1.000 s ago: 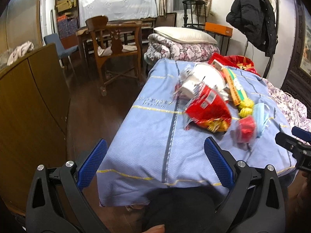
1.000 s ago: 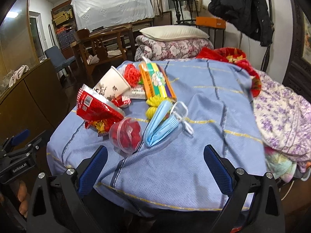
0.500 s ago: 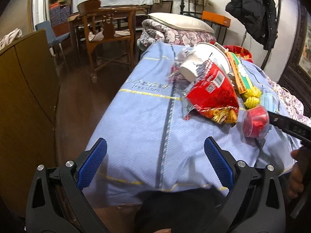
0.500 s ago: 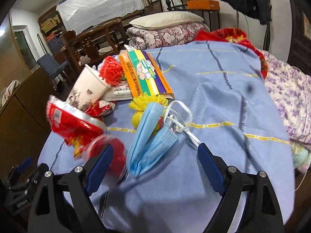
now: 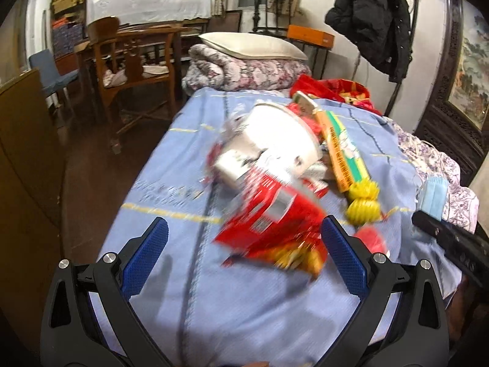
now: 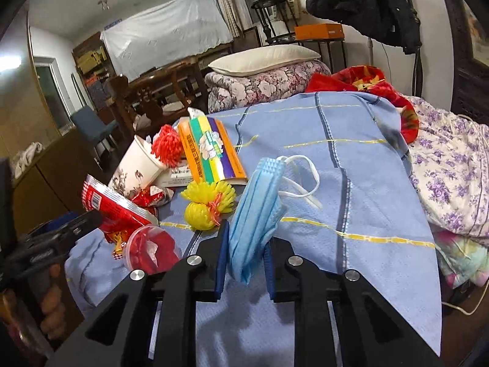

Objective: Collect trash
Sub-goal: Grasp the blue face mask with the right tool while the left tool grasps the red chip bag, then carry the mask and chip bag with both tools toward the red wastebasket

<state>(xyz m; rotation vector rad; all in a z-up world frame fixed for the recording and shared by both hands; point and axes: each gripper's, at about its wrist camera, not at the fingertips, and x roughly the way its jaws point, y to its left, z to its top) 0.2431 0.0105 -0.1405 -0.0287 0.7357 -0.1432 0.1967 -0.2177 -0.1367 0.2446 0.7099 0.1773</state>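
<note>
Since the earlier frame, we have brought the right gripper [image 6: 244, 252] in over the blue face mask [image 6: 255, 211], and its jaws, then spread wide, are now closing with the folded mask between the blue pads. We see the mask standing on edge between the fingers, its long axis running forward along the gripper's pointing line, with the pleated upper end tilted away and slightly right of the tips. It is light blue, folded and creased, and its white ear loops [image 6: 301, 183] trail to the right over the blue cloth [image 6: 351, 165]. Left of the right gripper lie the yellow pom-poms [image 6: 207, 205], a clear cup with red contents [image 6: 151, 252] and a red snack bag [image 6: 113, 208]. Our left gripper [image 5: 241, 260] is spread wide and grips nothing; the snack bag [image 5: 275, 226] lies blurred just ahead of its right finger.
</note>
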